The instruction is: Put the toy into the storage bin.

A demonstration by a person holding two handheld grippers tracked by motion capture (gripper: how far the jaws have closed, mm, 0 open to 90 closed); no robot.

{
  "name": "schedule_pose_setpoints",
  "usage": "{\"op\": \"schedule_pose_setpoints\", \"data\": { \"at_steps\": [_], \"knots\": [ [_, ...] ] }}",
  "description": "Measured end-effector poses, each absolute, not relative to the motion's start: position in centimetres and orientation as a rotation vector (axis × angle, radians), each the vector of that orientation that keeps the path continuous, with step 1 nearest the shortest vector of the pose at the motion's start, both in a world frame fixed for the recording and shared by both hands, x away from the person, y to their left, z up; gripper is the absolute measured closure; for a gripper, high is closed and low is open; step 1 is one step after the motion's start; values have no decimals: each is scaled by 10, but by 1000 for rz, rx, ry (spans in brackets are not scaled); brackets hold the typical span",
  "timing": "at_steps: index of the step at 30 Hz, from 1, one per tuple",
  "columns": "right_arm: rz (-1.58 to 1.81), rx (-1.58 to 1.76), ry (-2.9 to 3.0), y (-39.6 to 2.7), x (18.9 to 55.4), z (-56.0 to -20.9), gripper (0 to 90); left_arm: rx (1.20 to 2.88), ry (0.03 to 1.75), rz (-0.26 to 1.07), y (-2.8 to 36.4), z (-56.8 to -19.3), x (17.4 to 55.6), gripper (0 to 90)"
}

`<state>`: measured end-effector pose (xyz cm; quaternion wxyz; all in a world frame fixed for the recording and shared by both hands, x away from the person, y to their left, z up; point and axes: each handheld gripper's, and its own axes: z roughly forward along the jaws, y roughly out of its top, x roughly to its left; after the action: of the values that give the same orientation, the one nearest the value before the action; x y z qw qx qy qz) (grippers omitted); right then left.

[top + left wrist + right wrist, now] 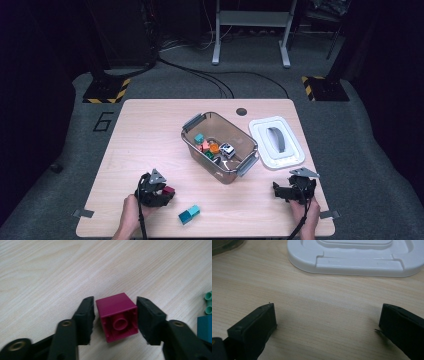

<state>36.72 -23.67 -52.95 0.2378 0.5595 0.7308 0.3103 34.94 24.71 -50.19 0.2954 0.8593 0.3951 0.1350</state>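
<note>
Magenta block (117, 316) lies on the table (145, 130) near the front left edge, on its side, with the hollow underside and its round socket facing the left gripper view camera. The left gripper (115, 320) brackets it: one black pad sits just beside each side wall. The right-hand pad appears to touch the block; a thin gap shows at the other pad, so a firm pinch cannot be confirmed. The right gripper (325, 322) rests over bare wood near the front right edge, jaws spread wide with nothing between them.

Container: a clear plastic bin (220, 145) with grey latch handles at two ends stands near the table centre, set at an angle. It holds several small toys (212, 148), among them teal, orange, red and green pieces and a white one with dark markings. The individual shapes are too small to identify. The white lid (276, 142), with a grey handle, lies flat on the table just to the right of the bin.

Surface: light wood-grain tabletop with a round cable port at the back edge. A teal block (189, 214) lies near the front edge, to the right of the left gripper.

Room: grey carpet, black cables across the floor, two post bases with yellow-black hazard tape, and a white metal frame at the rear.
</note>
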Motion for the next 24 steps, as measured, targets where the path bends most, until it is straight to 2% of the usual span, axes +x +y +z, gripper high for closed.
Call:
{"op": "schedule_pose_setpoints", "data": {
  "at_steps": [8,24],
  "knots": [
    [850,1536,2002,-237,367,-529,3,2278,1037,368,248,-498,354,589],
    [850,1533,2002,-237,367,-529,4,2242,987,371,238,-464,375,589]
  ]
}}
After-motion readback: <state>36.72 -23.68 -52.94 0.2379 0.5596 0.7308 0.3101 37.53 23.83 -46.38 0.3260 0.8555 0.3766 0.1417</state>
